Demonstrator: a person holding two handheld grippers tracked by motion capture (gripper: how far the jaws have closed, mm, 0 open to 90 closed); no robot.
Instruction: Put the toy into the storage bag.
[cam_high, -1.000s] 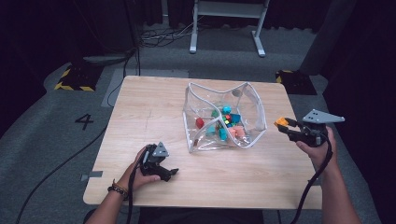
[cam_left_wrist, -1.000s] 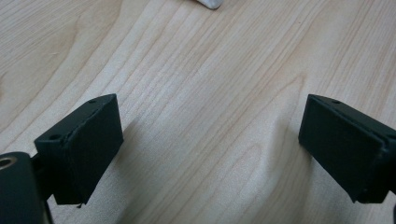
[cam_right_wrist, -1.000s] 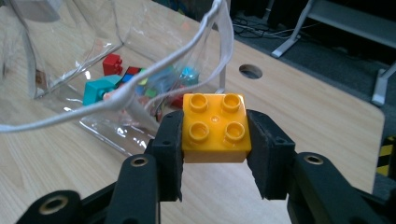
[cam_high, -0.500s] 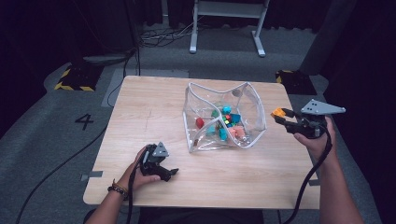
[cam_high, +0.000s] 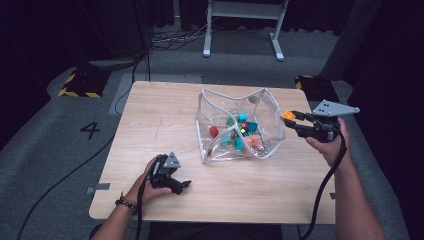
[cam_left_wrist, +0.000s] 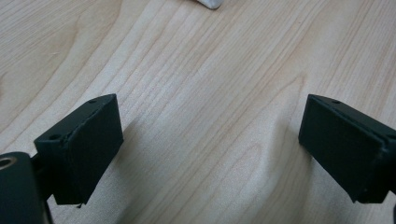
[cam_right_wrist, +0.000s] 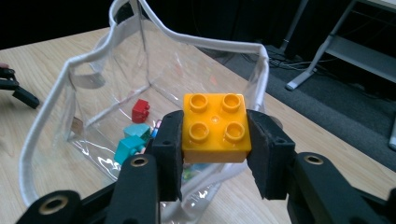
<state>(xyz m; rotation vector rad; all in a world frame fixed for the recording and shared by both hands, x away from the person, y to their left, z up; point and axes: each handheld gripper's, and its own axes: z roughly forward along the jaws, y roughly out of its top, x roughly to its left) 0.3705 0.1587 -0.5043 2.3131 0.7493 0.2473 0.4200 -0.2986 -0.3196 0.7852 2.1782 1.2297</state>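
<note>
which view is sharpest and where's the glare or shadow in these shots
Right gripper view: sharpest on the orange brick clamped in the right gripper, with glare streaks on the clear bag. Left gripper view: soft throughout, the open left gripper throwing faint shadows on the table. High view: evenly lit wood, dark surroundings, coarse detail.

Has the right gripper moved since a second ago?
Yes. The right gripper, clamping the orange brick, has moved up the high view, closer to the clear pouch's rim.

A single numeral, "4" (cam_high: 91, 130), stands on the grey floor, off the left edge of the tabletop. Nothing else is legible.
</note>
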